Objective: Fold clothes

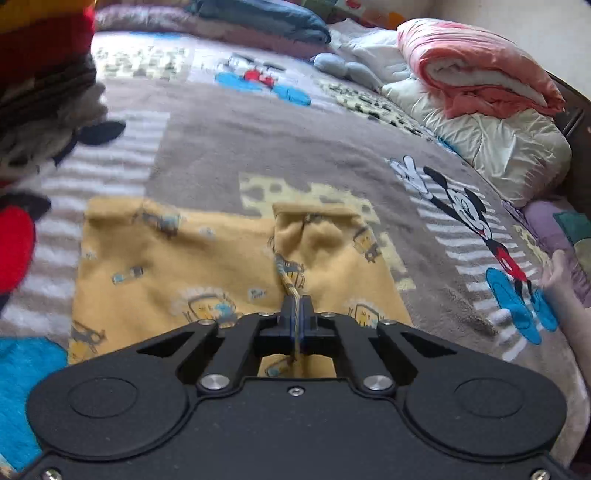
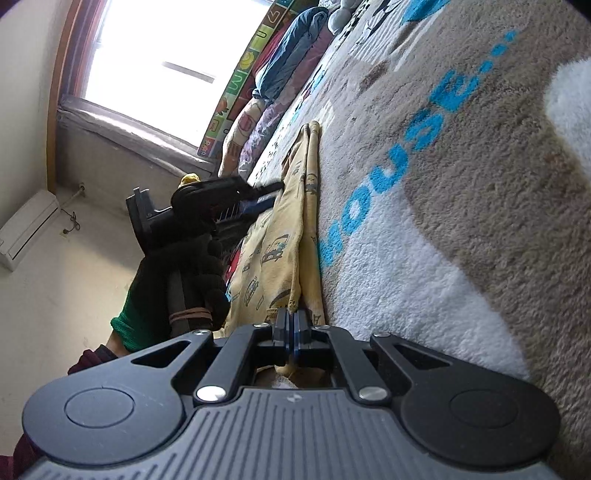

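Observation:
A small yellow garment [image 1: 177, 266] with printed cartoon vehicles lies on a grey Mickey Mouse blanket [image 1: 277, 140] on a bed. My left gripper [image 1: 296, 306] is shut on a raised fold of the garment. In the right wrist view the camera is rolled sideways; my right gripper [image 2: 291, 321] is shut on the near edge of the same garment [image 2: 273, 251], lifting it off the blanket [image 2: 461, 184]. The left gripper [image 2: 273, 192], held by a black-gloved hand, also shows there, gripping the cloth further along.
A rolled pink and white quilt [image 1: 480, 74] and a cream duvet [image 1: 509, 144] lie at the right edge of the bed. Folded dark blue bedding [image 1: 266, 18] is at the far end. A striped garment pile [image 1: 40, 74] is at the left. A window [image 2: 166, 55] is beyond the bed.

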`<control>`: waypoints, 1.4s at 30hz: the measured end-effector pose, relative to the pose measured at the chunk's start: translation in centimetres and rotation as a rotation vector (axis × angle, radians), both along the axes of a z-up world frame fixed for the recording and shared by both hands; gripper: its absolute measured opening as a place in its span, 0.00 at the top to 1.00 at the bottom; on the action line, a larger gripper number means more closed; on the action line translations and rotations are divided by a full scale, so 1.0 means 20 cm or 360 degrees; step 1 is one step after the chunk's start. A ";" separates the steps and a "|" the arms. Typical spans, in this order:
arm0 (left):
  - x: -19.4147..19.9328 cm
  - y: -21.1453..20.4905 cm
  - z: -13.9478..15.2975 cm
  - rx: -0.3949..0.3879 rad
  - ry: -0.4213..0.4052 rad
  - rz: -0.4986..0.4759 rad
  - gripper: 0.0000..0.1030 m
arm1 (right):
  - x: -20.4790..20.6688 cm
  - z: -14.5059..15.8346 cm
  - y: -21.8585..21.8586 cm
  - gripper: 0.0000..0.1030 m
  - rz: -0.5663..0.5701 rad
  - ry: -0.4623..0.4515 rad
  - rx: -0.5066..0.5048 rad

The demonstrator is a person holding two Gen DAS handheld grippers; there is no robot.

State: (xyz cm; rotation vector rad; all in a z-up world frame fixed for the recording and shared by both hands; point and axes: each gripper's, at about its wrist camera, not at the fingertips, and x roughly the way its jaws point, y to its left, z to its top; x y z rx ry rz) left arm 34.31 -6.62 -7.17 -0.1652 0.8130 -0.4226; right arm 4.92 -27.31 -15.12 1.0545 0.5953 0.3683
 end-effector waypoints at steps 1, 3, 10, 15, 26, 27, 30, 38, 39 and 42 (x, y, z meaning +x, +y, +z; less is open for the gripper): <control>0.00 0.00 0.02 0.0006 -0.0026 0.0009 1.00 | 0.01 0.00 0.00 0.98 0.0004 -0.0001 -0.0005; 0.00 0.00 0.01 0.0035 -0.0031 -0.0011 1.00 | 0.03 0.01 0.01 0.98 0.0009 0.0000 -0.0018; -0.19 0.12 0.08 0.0017 -0.0095 0.0098 0.99 | 0.02 0.00 0.01 0.99 0.0005 0.0002 -0.0034; -0.43 0.26 0.02 -0.0296 0.0105 0.0259 0.99 | 0.03 -0.01 0.01 0.99 -0.0003 0.0000 -0.0021; -0.52 0.20 -0.02 -0.0409 0.0091 0.0330 1.00 | 0.07 0.00 0.03 0.99 0.0010 -0.0015 -0.0068; -0.52 0.18 -0.02 -0.0327 0.0079 0.0324 1.00 | 0.07 0.00 0.03 1.00 0.0014 -0.0013 -0.0076; -0.53 0.18 -0.06 -0.0286 0.0064 0.0313 0.99 | 0.08 0.00 0.04 1.00 0.0021 -0.0008 -0.0098; -0.67 0.12 0.06 -0.0167 -0.0204 0.0080 0.93 | -0.04 0.19 0.01 0.85 -0.0039 -0.0180 -0.0415; -0.68 0.11 0.07 -0.0167 -0.0219 0.0018 0.93 | -0.06 0.22 0.02 0.85 -0.0048 -0.0224 -0.0516; -0.69 0.06 0.03 -0.0117 -0.0215 -0.0073 0.93 | -0.07 0.32 0.08 0.85 0.0003 -0.0432 -0.0812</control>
